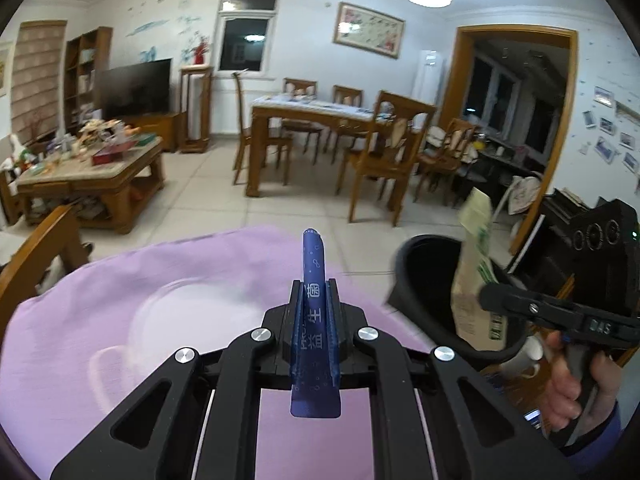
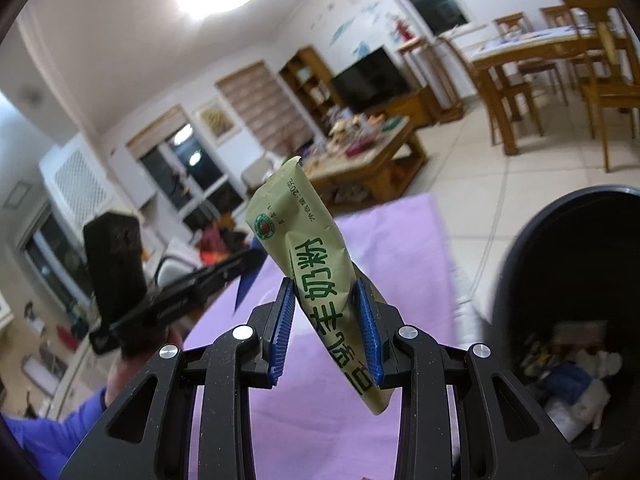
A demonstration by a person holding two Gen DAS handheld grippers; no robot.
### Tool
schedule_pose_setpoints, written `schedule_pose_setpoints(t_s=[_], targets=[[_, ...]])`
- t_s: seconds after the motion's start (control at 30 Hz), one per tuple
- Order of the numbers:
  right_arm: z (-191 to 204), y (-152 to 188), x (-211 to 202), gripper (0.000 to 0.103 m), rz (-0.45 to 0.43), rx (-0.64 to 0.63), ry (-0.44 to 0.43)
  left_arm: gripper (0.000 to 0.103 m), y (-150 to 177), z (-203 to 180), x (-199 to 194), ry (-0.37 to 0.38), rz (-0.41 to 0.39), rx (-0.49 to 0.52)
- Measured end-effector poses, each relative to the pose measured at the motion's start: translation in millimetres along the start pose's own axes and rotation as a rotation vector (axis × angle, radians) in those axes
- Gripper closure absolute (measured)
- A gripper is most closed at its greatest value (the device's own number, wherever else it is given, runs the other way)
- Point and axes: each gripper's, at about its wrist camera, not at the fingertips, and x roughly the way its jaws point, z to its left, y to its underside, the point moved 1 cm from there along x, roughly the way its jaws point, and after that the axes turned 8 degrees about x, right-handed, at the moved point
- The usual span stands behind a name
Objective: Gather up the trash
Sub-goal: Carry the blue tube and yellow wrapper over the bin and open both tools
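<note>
Purple cloth [image 1: 120,320]; claws grip sachets

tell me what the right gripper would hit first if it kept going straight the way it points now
Probably nothing close. The right gripper, shut on the green sachet, aims over the purple cloth toward the far coffee table. The black bin sits off to its right. Depth is unclear.

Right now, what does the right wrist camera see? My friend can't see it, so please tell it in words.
The right gripper pinches a crumpled pale green paper sachet with green printed letters between its blue ribbed pads, above a lilac cloth-covered table. A black round trash bin with scraps inside stands to the right, and the left gripper shows on the left.
</note>
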Motion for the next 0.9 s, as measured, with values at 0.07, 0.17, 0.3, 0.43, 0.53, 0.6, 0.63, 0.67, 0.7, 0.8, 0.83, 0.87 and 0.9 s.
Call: schedule_pose_setpoints(t_s=[0.07,0.17,0.3,0.43,0.53,0.6,0.63,0.67,0.7,0.8,0.83,0.87,0.9], targets=[[-15,-9,-25,0.071,-0.052,0.019,0.018,0.091,-6,-22,9,0.021,-0.007,0.026],[-36,-18,-59,0.071,-0.124,0.038,0.052,0.091,-15,-58,30,0.077,-0.012,0.037],[-67,-22,-100,0.071,-0.204,0.072,0.108,0.091,-20,-96,51,0.136,-0.007,0.057],[-103,-23,-129,0.071,-0.252,0.124,0.145,0.091,-22,-129,73,0.189,0.007,0.076],[-128,-20,-141,0.071,-0.265,0.161,0.164,0.091,-20,-151,83,0.215,0.020,0.088],[-145,-20,-147,0.071,-0.267,0.185,0.172,0.091,-20,-161,92,0.229,0.029,0.094],[-151,-20,-149,0.071,-0.268,0.194,0.174,0.091,-19,-165,96,0.233,0.034,0.098],[-159,-20,-151,0.071,-0.270,0.207,0.176,0.091,-18,-167,99,0.236,0.037,0.100],[-166,-19,-151,0.071,-0.270,0.216,0.177,0.091,-16,-170,103,0.240,0.045,0.103],[-184,-17,-153,0.071,-0.266,0.245,0.182,0.091,-11,-176,112,0.249,0.064,0.101],[-189,-16,-152,0.071,-0.262,0.255,0.183,0.091,-10,-178,117,0.251,0.072,0.100],[-192,-13,-151,0.071,-0.259,0.261,0.184,0.091,-10,-180,120,0.253,0.078,0.098],[-198,-12,-149,0.071,-0.254,0.270,0.185,0.091,-9,-182,125,0.255,0.087,0.096]])
